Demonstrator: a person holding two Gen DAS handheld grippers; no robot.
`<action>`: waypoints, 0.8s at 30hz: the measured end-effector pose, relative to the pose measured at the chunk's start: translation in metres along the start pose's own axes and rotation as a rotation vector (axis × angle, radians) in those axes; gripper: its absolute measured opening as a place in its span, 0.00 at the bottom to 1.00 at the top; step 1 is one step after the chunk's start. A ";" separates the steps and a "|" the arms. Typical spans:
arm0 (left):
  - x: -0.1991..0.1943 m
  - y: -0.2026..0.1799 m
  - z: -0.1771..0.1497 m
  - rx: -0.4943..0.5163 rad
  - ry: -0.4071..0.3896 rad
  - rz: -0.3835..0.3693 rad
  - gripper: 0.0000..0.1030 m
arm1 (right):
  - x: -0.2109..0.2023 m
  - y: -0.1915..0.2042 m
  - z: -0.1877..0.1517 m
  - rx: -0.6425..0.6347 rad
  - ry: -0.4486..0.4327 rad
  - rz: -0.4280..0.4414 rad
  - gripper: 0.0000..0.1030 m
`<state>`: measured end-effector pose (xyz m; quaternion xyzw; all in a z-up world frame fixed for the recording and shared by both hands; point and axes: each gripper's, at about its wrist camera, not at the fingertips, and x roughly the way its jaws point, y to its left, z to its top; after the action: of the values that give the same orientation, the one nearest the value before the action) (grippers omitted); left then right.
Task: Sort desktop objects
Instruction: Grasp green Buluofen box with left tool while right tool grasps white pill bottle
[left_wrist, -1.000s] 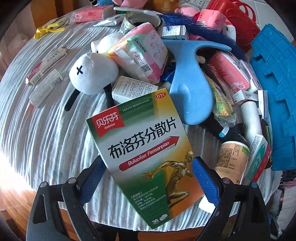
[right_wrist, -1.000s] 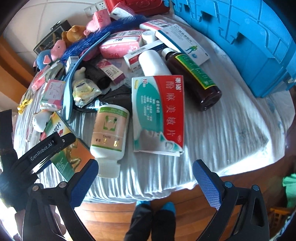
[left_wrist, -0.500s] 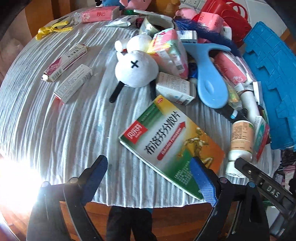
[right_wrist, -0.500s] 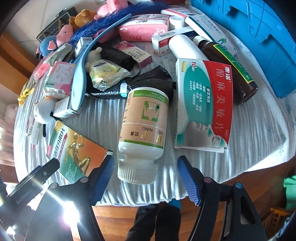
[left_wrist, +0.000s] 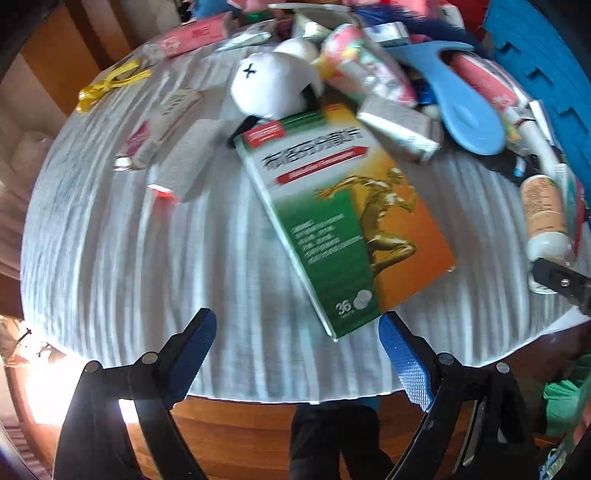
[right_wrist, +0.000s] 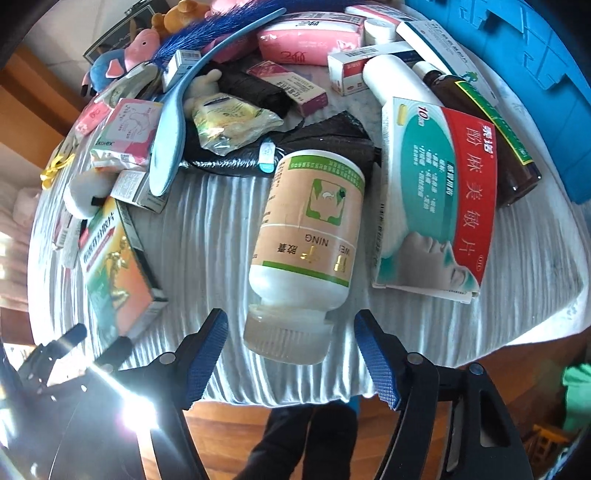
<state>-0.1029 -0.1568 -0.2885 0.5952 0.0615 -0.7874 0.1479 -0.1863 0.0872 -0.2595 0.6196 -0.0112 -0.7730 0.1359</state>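
Observation:
A green and orange medicine box (left_wrist: 343, 221) lies flat on the white tablecloth (left_wrist: 129, 258), also visible in the right wrist view (right_wrist: 114, 258). My left gripper (left_wrist: 297, 354) hovers open just short of the box's near corner, with nothing between its fingers. A beige-labelled pill bottle (right_wrist: 310, 229) lies on its side, white cap (right_wrist: 288, 332) toward me. My right gripper (right_wrist: 291, 354) stands part-way narrowed around that cap. A gap shows on both sides, so the blue pads (right_wrist: 207, 350) do not press on it.
A red and teal medicine box (right_wrist: 443, 192) and a brown bottle (right_wrist: 513, 166) lie right of the pill bottle. A blue crate (right_wrist: 535, 55) fills the far right. A white plush (left_wrist: 273, 85), a blue long-handled tool (left_wrist: 469, 114) and several small boxes crowd the back. A person's legs (right_wrist: 306, 443) stand at the table's near edge.
The left gripper let go of the green and orange box, which now lies flat on the cloth. The right gripper narrowed and came down around the pill bottle's cap.

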 end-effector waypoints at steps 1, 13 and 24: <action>0.003 0.018 0.000 -0.031 0.013 0.053 0.88 | 0.000 0.000 0.000 0.001 0.000 0.002 0.69; -0.016 -0.006 0.059 -0.150 -0.051 -0.065 0.87 | 0.010 -0.001 0.026 -0.005 -0.001 -0.042 0.71; 0.020 -0.014 0.072 -0.120 0.023 -0.052 0.84 | 0.014 0.008 0.031 -0.038 -0.017 -0.090 0.55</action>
<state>-0.1786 -0.1667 -0.2877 0.5924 0.1259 -0.7791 0.1620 -0.2173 0.0713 -0.2643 0.6101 0.0304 -0.7837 0.1127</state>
